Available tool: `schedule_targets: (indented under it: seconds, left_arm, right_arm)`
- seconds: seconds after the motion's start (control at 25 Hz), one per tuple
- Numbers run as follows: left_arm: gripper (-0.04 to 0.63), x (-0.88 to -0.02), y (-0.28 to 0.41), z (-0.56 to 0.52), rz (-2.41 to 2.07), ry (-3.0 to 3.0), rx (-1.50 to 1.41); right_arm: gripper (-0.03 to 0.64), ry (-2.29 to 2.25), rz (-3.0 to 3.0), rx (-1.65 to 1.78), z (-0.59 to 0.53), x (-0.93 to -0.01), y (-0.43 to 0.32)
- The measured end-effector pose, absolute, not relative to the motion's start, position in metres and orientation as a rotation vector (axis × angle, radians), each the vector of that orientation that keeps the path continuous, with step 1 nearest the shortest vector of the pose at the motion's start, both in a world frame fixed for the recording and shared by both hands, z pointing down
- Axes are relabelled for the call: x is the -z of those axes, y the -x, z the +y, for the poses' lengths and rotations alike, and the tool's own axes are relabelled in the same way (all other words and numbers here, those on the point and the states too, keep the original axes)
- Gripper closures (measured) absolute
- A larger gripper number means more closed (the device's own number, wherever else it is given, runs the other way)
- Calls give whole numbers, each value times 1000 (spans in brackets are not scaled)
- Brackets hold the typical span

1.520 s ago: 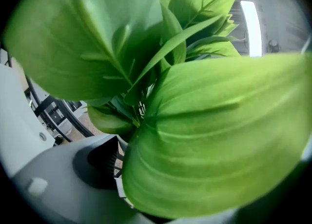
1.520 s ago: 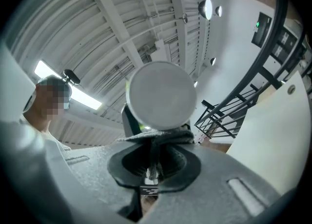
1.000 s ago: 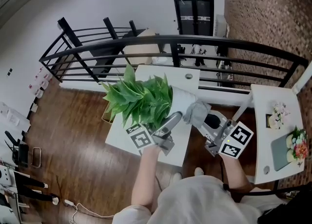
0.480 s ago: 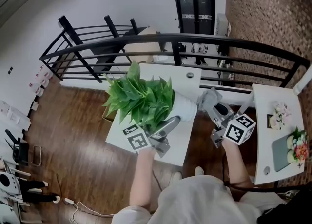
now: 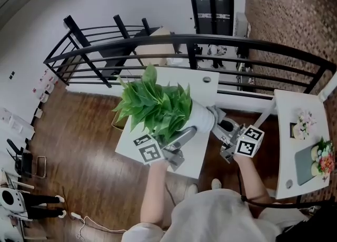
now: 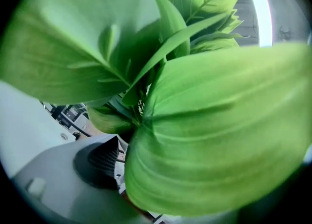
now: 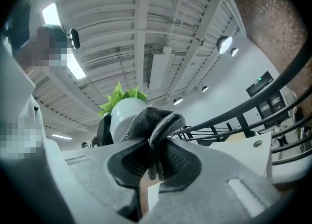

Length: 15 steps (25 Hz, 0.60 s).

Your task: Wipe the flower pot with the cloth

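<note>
Head view: the left gripper [image 5: 187,132] carries the flower pot [image 5: 201,117] tilted over, clear of the white bench [image 5: 174,77], with the leaves [image 5: 158,104] fanning out beyond the gripper on its far side. The right gripper [image 5: 220,122] is back at the pot. Half a second earlier it stood off, with a clear gap between the cloth [image 5: 216,113] and the white wall; now the cloth lies against the lower part of the pot, just ahead of its jaws. I judge this as the start of a fresh stroke, with wiping under way and not finished. Left gripper view: leaves fill nearly the whole field. One jaw pad [image 6: 100,162] shows low and to the near side, while the other jaw is covered by a broad leaf. Since the pot hangs tilted from this gripper, I judge it clamped on the pot's rim. Right gripper view: the jaws are closed tight on a bunched fold of the grey cloth, which bulges out past the tips. The pot stands directly ahead, behind the cloth. Contact looks likely here but cannot be confirmed from this view.
</note>
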State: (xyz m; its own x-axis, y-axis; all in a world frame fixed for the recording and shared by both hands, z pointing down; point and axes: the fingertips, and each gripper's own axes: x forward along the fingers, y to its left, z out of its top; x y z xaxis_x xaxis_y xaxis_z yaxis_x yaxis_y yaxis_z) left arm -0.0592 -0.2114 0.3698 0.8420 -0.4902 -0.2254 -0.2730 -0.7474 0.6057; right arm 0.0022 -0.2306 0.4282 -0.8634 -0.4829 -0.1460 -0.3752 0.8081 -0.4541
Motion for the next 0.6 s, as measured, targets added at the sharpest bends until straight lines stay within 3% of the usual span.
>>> schedule_targets:
  seconds: [0.6]
  left_arm:
    - [107,-420,88,-246,-761,-2409,388]
  right_arm:
    - [600,286,2509,788,-192,-427,-17]
